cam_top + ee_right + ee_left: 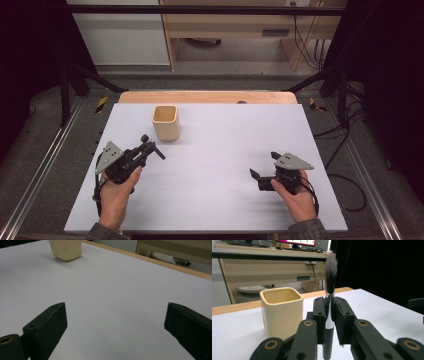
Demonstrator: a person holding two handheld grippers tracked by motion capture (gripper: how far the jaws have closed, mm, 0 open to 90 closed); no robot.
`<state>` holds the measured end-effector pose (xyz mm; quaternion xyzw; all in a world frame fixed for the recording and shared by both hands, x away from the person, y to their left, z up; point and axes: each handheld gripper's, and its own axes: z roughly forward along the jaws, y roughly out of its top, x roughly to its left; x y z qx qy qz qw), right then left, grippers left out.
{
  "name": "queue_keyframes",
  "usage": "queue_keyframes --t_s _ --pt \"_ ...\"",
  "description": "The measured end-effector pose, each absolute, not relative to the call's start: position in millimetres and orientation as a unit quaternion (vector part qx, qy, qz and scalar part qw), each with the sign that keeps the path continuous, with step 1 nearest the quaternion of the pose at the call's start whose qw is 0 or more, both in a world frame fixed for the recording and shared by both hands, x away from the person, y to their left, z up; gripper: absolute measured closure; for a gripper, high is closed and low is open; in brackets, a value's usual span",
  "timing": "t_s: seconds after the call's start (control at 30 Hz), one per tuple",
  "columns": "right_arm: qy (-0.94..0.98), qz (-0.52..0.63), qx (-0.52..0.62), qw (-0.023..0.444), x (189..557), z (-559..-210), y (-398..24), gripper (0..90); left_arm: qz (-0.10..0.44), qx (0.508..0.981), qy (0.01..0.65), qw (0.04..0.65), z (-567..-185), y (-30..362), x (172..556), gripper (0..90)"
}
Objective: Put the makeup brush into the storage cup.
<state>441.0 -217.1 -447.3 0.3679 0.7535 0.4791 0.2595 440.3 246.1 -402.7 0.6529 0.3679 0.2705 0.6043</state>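
The left gripper (148,148) sits at the left of the white table top (215,165) in the high view, gripped by the person's left hand (117,192), with its grey three-cornered plate on top and its jaws pointing toward the far right; those jaws are clamped tight on a slim black-handled make-up brush with a silver collar and a dark, soft bristle head (329,315); in the left gripper view the brush stands upright between the two black pads, its handle running down past them and its bristle head rising above them; in the high view the brush shows as a short dark stick across the jaw tips (150,145). A cream-coloured, square, open-topped ceramic cup (165,122) stands upright on the table just beyond the left gripper, near the far edge; in the left gripper view the cup (282,312) is just left of the jaws and apart from the brush; whether anything lies inside it cannot be told. The right gripper (263,166) is held low over the right of the table by the person's right hand (296,197), well apart from the cup; its jaws stand wide open with only bare table between them, as the right gripper view (115,322) shows, with the cup (66,250) far off at the top left.
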Motion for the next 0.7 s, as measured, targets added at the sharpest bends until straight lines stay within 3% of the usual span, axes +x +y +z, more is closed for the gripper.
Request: queue_keyframes --t_s 0.7 --pt "0.733 0.489 0.381 0.28 428.1 -451.9 -261.5 5.0 0.277 0.666 0.39 0.573 -364.3 244.2 477.8 79.5"
